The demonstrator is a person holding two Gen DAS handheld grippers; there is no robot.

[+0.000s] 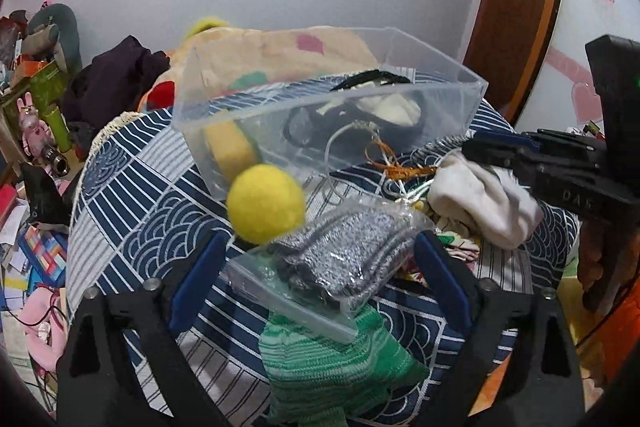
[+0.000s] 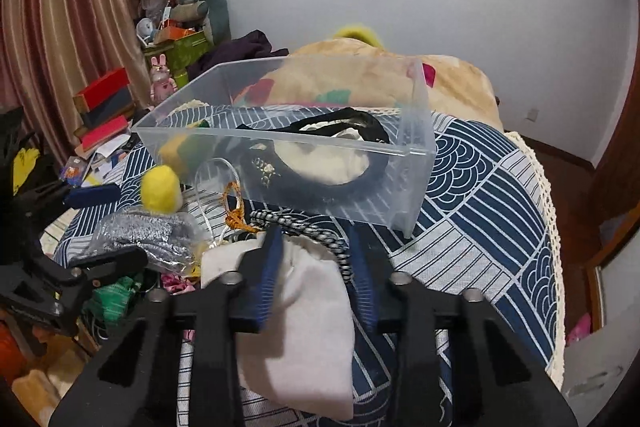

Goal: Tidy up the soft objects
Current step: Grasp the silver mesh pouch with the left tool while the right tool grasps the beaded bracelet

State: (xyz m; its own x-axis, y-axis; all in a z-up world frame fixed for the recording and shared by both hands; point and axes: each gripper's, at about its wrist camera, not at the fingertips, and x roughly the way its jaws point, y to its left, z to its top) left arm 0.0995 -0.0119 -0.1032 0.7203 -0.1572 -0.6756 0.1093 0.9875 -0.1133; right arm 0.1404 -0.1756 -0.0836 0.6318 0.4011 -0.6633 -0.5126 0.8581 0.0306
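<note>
In the left wrist view, the left gripper (image 1: 320, 251) is standing with its jaws wide apart, one blue pad on each side of a clear zip bag of grey knit fabric (image 1: 340, 259), without touching it. A yellow felt ball (image 1: 265, 203) is showing just above the bag, slightly blurred; I cannot tell whether it is resting on anything. A green knitted piece (image 1: 332, 363) is lying under the near end of the bag. All of this is sitting on a bed covered with a navy and white patterned cloth (image 1: 132, 211). Behind, a clear plastic box (image 1: 320, 107) is sitting tilted on the bed, holding a yellow sponge (image 1: 232, 151), a black strap and a pale cloth. To the right, the right gripper (image 1: 476, 147) is reaching into a white sock (image 1: 480, 203).

In the right wrist view, the right gripper (image 2: 316, 255) is showing its jaws narrowed around the top of the white sock (image 2: 304, 327), whose body is hanging down between them; the pads appear to be pressing the fabric, so the jaws look clamped on it. A black and white braided cord (image 2: 316, 227) is lying just beyond the fingertips. The clear plastic box (image 2: 416, 163) is sitting ahead, and the yellow felt ball (image 2: 161, 189) is showing by its left corner, above the bag of grey knit (image 2: 140, 235).
</note>
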